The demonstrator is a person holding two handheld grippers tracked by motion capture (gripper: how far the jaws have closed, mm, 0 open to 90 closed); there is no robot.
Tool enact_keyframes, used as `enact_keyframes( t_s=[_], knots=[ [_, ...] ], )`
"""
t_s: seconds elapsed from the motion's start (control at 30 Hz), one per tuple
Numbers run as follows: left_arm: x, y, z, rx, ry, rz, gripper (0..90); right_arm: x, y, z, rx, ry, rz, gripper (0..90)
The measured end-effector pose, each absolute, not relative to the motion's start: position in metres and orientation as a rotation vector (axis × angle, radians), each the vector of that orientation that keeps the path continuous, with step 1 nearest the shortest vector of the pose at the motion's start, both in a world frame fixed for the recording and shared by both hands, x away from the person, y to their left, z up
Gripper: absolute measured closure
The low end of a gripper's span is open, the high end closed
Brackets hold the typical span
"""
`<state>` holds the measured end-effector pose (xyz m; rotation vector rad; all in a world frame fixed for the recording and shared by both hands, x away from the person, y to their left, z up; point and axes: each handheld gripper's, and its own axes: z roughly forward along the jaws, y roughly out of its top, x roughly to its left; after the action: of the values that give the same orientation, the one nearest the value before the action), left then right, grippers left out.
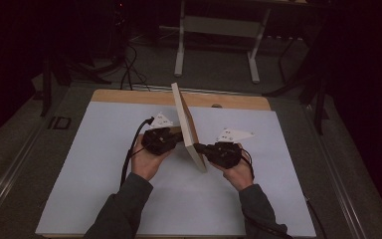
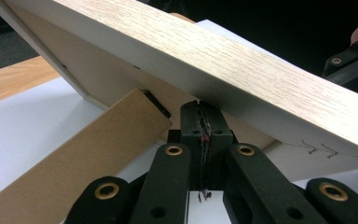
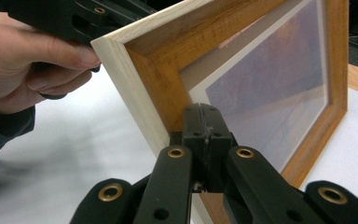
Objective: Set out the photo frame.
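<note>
While the pale wooden picture frame [image 1: 189, 127] stands tilted on edge on the white tabletop [image 1: 89, 164], the left tongs [image 2: 204, 122] sit closed together behind it, beside its brown fibreboard easel leg [image 2: 79, 154], and the right tongs [image 3: 205, 125] are closed against its front corner. Neither truly clamps it, so the frame could slip and topple flat if either hand eases off.

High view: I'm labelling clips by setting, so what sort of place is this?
Probably a lab or recording workspace: a white work board on a bench, cables on the floor, and a bare desk frame behind in the dark.
</note>
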<state>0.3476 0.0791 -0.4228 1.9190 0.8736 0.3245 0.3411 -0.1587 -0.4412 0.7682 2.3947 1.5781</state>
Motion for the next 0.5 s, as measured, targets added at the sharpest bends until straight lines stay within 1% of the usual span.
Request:
enact_keyframes(
  t_s=[0.5],
  knots=[
    [0.3522, 0.0835, -0.4238, 1.910, 0.875, 0.305, 90.0, 0.3391, -0.1497, -0.4404, 0.744, 2.408, 1.582, 89.9]
  ],
)
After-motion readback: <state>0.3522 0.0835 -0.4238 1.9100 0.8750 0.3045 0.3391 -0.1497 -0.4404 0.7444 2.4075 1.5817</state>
